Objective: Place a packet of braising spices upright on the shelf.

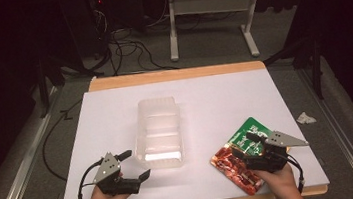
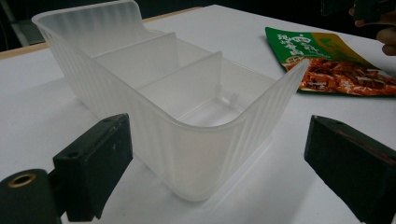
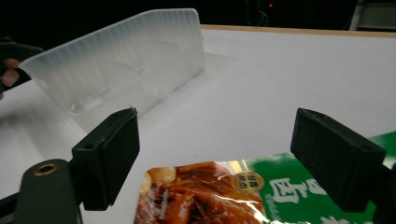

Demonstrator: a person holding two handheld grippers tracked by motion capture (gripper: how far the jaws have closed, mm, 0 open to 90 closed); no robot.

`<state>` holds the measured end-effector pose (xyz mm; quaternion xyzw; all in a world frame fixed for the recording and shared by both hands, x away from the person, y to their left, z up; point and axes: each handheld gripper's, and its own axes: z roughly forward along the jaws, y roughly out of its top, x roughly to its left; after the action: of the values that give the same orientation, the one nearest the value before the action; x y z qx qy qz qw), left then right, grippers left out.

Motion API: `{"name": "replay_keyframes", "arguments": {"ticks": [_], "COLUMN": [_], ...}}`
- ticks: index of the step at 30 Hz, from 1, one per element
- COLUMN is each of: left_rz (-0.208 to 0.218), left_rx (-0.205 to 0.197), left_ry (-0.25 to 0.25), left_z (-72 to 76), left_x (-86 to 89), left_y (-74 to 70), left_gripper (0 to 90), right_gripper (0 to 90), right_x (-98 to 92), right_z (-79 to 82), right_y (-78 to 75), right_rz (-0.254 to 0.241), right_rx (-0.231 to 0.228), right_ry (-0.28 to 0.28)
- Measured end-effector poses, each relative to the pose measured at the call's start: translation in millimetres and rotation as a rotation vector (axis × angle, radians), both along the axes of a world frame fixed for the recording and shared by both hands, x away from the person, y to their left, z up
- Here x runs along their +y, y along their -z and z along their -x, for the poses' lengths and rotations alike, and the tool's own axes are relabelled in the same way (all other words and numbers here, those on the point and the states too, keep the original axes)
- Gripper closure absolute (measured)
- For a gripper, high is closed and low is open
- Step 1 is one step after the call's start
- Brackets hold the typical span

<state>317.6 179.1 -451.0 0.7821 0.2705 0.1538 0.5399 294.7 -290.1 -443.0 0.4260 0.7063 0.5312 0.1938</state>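
A clear ribbed plastic container (image 1: 159, 131) with three compartments stands in the middle of the white table cover (image 1: 225, 99), nothing in it. A green and red food packet (image 1: 241, 158) lies flat to its right. My left gripper (image 1: 135, 164) is open near the container's near left corner; in the left gripper view the corner of the container (image 2: 187, 135) stands ahead between the wide jaws of my left gripper (image 2: 219, 140), untouched. My right gripper (image 1: 244, 145) hovers open over the packet. In the right gripper view the packet (image 3: 210, 196) lies below my right gripper (image 3: 219, 144), which grips nothing.
The far edge of the wooden tabletop (image 1: 176, 74) runs along the back of the white cover. A crumpled white scrap (image 1: 306, 117) lies on the grey surface to the right. Cables (image 1: 123, 47) and a white frame leg (image 1: 172, 29) are beyond the table.
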Motion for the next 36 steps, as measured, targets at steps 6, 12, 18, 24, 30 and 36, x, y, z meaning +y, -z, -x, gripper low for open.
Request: {"name": "replay_keyframes", "arguments": {"ticks": [6,12,18,24,30,36], "left_rz": [0.001,0.010,0.006,0.020,0.025,0.025], "left_rx": [-0.001,-0.002,0.011,0.008,0.006,0.005], "left_ry": [-0.005,-0.012,-0.013,-0.018,-0.023,-0.015], "left_z": [0.1,-2.2,-6.7,-10.7,-13.1,-13.2], "left_x": [0.3,1.5,0.5,-0.7,-1.9,-3.3], "left_y": [-0.3,-1.1,1.1,-0.1,-0.6,-0.9], "left_gripper": [8.5,8.6,8.6,8.8,8.8,8.8], "right_gripper": [18.7,18.9,18.8,16.5,15.4,16.3], "right_x": [-21.9,-52.1,-77.5,-98.6,-113.0,-128.6], "right_z": [-2.3,-1.8,1.9,5.2,7.5,6.7], "right_y": [0.1,0.0,0.4,5.4,11.0,20.7], "right_rz": [0.024,0.035,0.040,0.061,0.044,-0.020], "right_rx": [0.014,0.033,0.061,0.127,0.173,0.244], "right_ry": [0.074,0.187,0.273,0.337,0.371,0.404]}}
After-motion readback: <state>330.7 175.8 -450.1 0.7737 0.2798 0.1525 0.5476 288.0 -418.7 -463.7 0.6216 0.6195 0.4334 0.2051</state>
